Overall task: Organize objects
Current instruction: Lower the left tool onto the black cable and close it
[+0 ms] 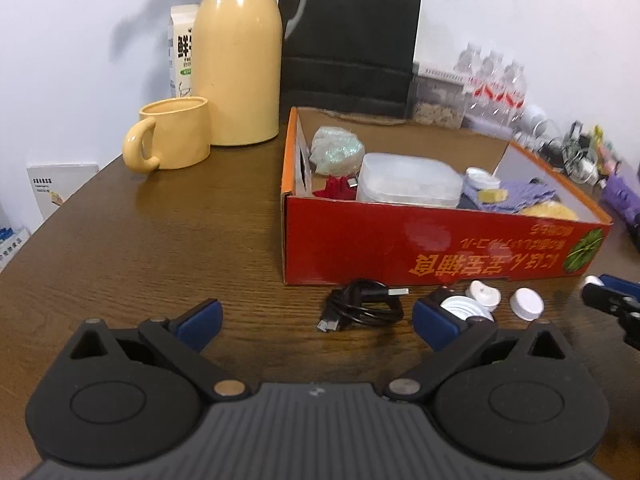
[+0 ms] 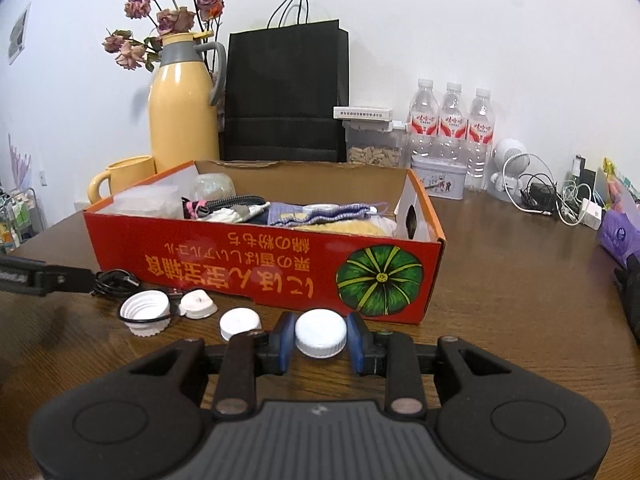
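at the far left of the wooden table [image 1: 140, 220] a yellow mug [image 1: 172, 136] stands just in front of a tall yellow thermos jug [image 1: 240, 60], with a milk carton [image 1: 182, 48] and dried flowers [image 2: 160, 20] behind them against the wall; a black paper bag [image 2: 284, 92] stands to the right of the jug; in front of it lies the open red cardboard box [image 2: 260, 272], printed with a green pumpkin, holding a clear plastic container [image 1: 408, 180], a crumpled wrapper, purple cloth [image 1: 520, 194] and other small things; the left gripper [image 1: 316, 322] hovers low over the table with its blue-padded fingers [image 1: 200, 322] spread wide and nothing between them; just before the box's front wall lie a coiled black cable [image 1: 360, 308], then a large open white cap [image 2: 146, 314] ribbed side up, a small white stopper [image 2: 198, 304] beside it, and a plain white cap [image 2: 240, 322]; further right the right gripper [image 2: 320, 344] has its fingers [image 2: 284, 344] drawn in on a white bottle cap [image 2: 320, 332], pads against its sides, the cap sitting on the table just in front of the box; behind the box stand a clear jar of nuts or seeds [image 2: 374, 148], three water bottles [image 2: 452, 120], a small tin [image 2: 438, 180], a white speaker-like gadget [image 2: 508, 164] and a tangle of chargers [image 2: 560, 200]; at the far right edge sits a purple pack [image 2: 618, 232].
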`<state>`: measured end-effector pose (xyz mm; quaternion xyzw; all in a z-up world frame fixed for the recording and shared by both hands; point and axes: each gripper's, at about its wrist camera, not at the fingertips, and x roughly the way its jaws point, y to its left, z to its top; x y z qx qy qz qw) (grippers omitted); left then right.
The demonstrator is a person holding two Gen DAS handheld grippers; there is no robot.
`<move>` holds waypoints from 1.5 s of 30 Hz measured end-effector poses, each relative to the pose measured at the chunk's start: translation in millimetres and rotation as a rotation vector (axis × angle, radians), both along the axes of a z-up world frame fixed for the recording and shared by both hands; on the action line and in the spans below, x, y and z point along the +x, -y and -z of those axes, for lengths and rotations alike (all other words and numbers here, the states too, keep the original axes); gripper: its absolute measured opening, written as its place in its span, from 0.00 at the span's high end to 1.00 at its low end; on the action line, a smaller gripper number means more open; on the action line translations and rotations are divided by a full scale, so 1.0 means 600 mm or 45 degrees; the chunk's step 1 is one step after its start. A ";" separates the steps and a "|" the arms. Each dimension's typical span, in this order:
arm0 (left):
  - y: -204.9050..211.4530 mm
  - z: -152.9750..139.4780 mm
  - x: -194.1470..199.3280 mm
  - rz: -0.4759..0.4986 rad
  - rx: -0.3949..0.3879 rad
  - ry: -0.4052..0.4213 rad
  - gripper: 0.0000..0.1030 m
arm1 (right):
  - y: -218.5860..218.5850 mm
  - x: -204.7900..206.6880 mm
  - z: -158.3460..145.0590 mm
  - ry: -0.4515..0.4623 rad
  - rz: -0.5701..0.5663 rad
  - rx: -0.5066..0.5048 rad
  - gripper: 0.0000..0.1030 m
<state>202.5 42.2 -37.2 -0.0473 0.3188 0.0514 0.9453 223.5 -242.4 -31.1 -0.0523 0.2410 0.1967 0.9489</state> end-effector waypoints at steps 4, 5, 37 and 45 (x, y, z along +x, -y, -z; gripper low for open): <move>0.003 -0.001 0.024 -0.018 0.035 -0.014 0.00 | 0.000 -0.004 -0.002 0.018 -0.008 0.004 0.74; 0.004 -0.001 0.029 -0.018 0.046 -0.012 0.00 | 0.000 -0.004 -0.002 0.021 -0.009 0.006 0.74; 0.004 0.023 0.025 -0.008 -0.079 0.029 0.00 | -0.006 -0.019 -0.007 0.086 -0.045 -0.001 0.74; 0.025 0.028 0.021 0.075 -0.030 0.017 0.32 | -0.007 -0.019 -0.007 0.087 -0.050 -0.009 0.74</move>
